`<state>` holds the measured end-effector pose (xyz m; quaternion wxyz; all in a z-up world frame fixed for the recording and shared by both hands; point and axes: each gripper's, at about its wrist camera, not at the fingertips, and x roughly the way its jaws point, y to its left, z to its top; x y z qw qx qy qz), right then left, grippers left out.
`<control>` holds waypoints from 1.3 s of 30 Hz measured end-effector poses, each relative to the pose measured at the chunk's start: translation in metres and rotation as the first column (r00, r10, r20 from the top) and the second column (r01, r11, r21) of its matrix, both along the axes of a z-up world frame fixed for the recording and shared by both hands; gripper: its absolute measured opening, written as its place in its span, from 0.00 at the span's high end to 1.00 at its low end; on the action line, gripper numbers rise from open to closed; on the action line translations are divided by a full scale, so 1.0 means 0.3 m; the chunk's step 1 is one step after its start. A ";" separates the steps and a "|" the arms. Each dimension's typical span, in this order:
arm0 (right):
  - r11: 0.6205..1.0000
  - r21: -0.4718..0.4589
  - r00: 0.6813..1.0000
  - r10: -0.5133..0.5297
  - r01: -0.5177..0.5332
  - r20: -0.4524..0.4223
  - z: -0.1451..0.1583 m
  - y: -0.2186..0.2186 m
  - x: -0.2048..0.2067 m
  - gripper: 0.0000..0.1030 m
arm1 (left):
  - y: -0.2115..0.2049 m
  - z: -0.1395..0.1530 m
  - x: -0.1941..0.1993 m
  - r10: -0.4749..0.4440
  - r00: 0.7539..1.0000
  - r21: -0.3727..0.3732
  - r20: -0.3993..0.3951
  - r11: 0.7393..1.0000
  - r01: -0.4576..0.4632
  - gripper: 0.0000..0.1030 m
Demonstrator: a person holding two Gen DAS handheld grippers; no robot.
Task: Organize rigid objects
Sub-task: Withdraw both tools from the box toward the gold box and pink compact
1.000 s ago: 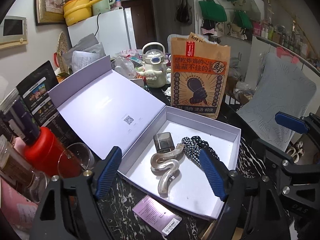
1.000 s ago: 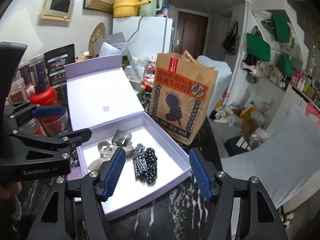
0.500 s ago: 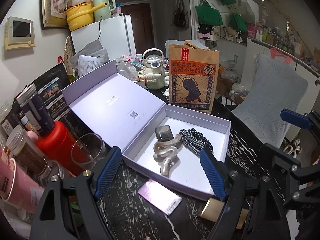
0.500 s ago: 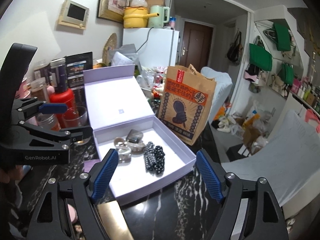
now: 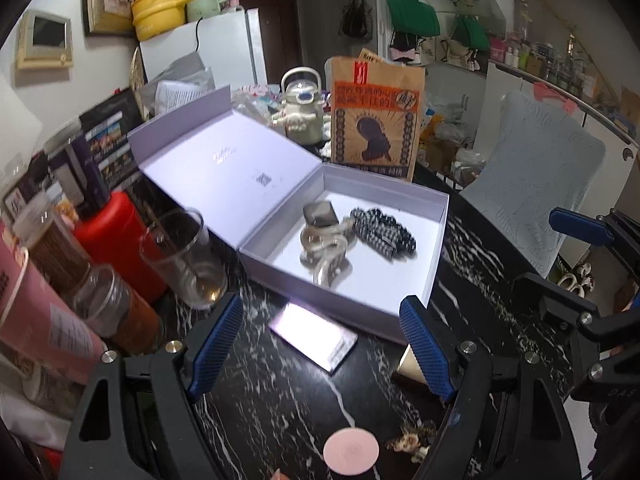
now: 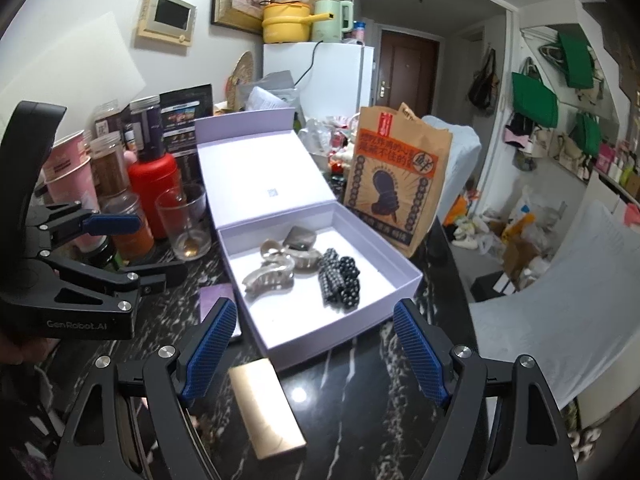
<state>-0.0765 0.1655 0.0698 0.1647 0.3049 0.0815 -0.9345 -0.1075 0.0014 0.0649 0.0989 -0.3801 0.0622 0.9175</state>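
Note:
An open lilac box (image 5: 436, 240) (image 6: 404, 284) lies on the black marble table. In it are a pearly hair claw (image 5: 326, 252) (image 6: 272, 276), a smoky grey clip (image 5: 320, 214) (image 6: 301, 237) and a black-and-white checked clip (image 5: 384, 230) (image 6: 338, 280). My left gripper (image 5: 320, 354) is open and empty, above a small lilac card (image 5: 312, 336) (image 6: 218, 300) in front of the box. My right gripper (image 6: 312, 356) is open and empty, above a gold rectangular piece (image 6: 266, 410). A pink round disc (image 5: 351, 451) and a small trinket (image 5: 412, 440) lie near the left gripper.
A drinking glass (image 5: 184, 260) (image 6: 186, 220), a red bottle (image 5: 116, 248) (image 6: 154, 184) and jars crowd the table's left side. A brown paper bag (image 5: 376, 120) (image 6: 394, 184) and a white kettle (image 5: 302, 116) stand behind the box.
Both grippers have pulled back and up from the box. The gold piece, the pink disc and the trinket on the near table have come into view.

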 end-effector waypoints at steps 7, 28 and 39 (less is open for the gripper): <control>0.999 -0.046 0.999 0.029 -0.028 0.026 -0.062 -0.005 0.043 0.21 | -0.041 -0.077 0.032 0.024 0.998 0.041 0.058 0.999 -0.026 0.05; 0.995 -0.101 0.987 0.030 -0.014 0.160 -0.281 -0.011 0.106 0.21 | -0.108 -0.343 0.123 0.035 0.965 0.111 0.259 0.992 -0.065 0.02; 0.988 -0.151 0.979 0.027 0.005 0.204 -0.350 0.004 0.088 0.21 | -0.108 -0.406 0.153 0.020 0.951 0.118 0.307 0.991 -0.058 0.02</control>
